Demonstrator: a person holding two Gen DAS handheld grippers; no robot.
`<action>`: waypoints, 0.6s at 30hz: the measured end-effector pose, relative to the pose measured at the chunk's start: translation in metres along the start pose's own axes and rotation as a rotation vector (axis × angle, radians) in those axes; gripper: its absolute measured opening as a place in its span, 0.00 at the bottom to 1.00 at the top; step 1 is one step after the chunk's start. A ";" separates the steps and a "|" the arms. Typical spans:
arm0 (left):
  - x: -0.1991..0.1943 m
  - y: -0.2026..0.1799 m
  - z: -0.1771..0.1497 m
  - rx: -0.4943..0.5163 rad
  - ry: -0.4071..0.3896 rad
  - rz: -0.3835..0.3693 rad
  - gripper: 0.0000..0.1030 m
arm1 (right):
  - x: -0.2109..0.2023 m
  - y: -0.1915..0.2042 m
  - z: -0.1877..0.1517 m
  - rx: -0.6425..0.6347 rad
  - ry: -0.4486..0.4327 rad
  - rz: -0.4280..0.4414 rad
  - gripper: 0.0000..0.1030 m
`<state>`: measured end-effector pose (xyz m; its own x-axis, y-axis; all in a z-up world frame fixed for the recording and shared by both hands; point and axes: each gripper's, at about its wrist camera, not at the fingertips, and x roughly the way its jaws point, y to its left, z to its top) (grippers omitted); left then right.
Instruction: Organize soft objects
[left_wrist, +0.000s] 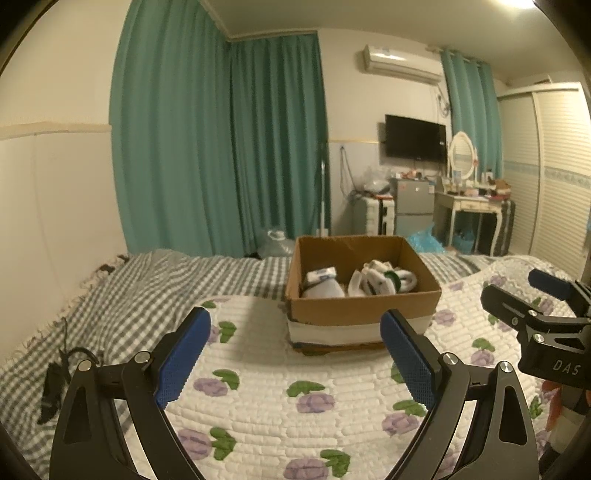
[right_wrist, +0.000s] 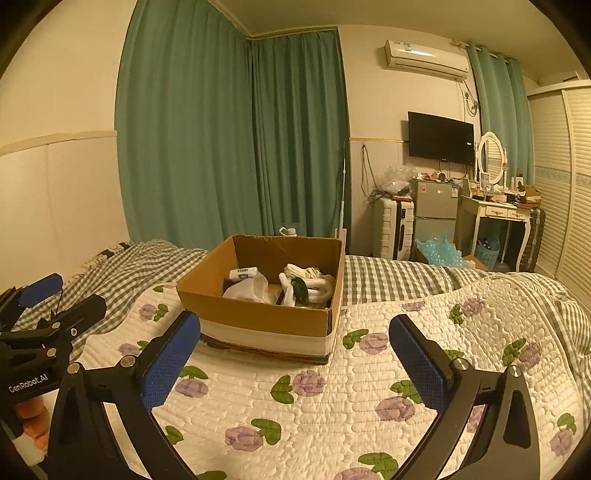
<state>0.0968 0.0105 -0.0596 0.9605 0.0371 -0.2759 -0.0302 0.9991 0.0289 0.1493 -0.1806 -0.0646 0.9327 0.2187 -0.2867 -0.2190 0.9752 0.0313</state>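
A brown cardboard box (left_wrist: 360, 308) (right_wrist: 255, 315) stands on the floral quilt ahead of both grippers. Inside lie a white pack with a blue label (left_wrist: 320, 275) (right_wrist: 243, 273), a white bag (right_wrist: 245, 291) and a bundle of white soft items with a green part (left_wrist: 384, 282) (right_wrist: 306, 290). My left gripper (left_wrist: 295, 332) is open and empty, held above the quilt short of the box. My right gripper (right_wrist: 295, 334) is open and empty too, near the box's front corner. Each gripper shows at the edge of the other's view.
The white quilt with purple flowers (left_wrist: 295, 398) (right_wrist: 332, 398) lies over a grey checked bedspread (left_wrist: 166, 277) (right_wrist: 388, 277). A black cable and small device (left_wrist: 55, 384) lie at the bed's left edge. Green curtains, a fridge and a dressing table stand beyond the bed.
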 end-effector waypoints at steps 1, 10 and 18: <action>0.000 0.000 0.000 0.000 0.001 -0.002 0.92 | 0.000 0.000 0.000 0.000 0.001 0.001 1.00; 0.002 -0.001 -0.001 0.011 0.010 -0.002 0.92 | -0.002 -0.001 0.000 -0.001 0.003 -0.001 1.00; 0.002 -0.002 -0.004 0.018 0.008 -0.003 0.92 | -0.003 0.000 0.000 0.002 0.011 0.002 1.00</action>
<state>0.0975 0.0087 -0.0635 0.9582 0.0341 -0.2839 -0.0222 0.9987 0.0449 0.1469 -0.1816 -0.0637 0.9290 0.2201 -0.2974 -0.2202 0.9749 0.0335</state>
